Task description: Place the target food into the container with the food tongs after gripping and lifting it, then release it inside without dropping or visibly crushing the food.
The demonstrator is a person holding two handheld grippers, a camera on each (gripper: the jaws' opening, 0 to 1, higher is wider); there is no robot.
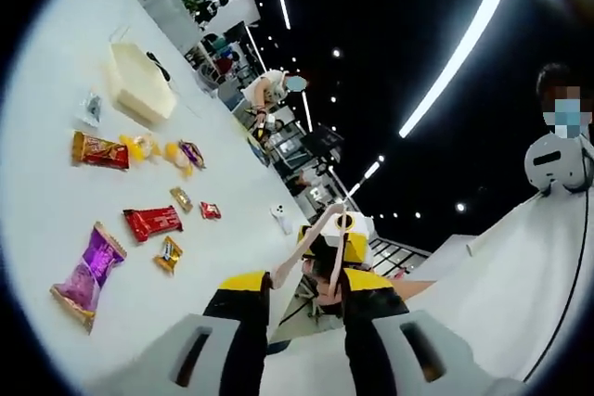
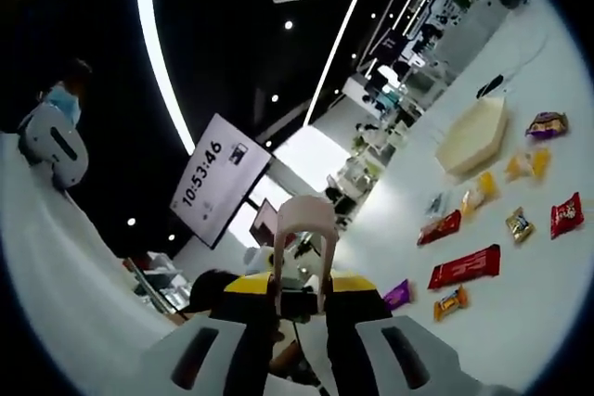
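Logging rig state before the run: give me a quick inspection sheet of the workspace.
Surface: white table, bare between the items.
Job's things: cream container lying open on the table; food tongs held between the right gripper's jaws, loop end pointing forward; wrapped snacks spread in the open, among them a purple packet, a red bar and yellow pieces.
Clutter: small black object beside the container; small white device near the table's edge.
Grippers: left gripper shut on a thin pale tool, raised off the table.
Cables: nothing seen on the table.
Surroundings: dark ceiling with strip lights, a clock screen, people in the background.
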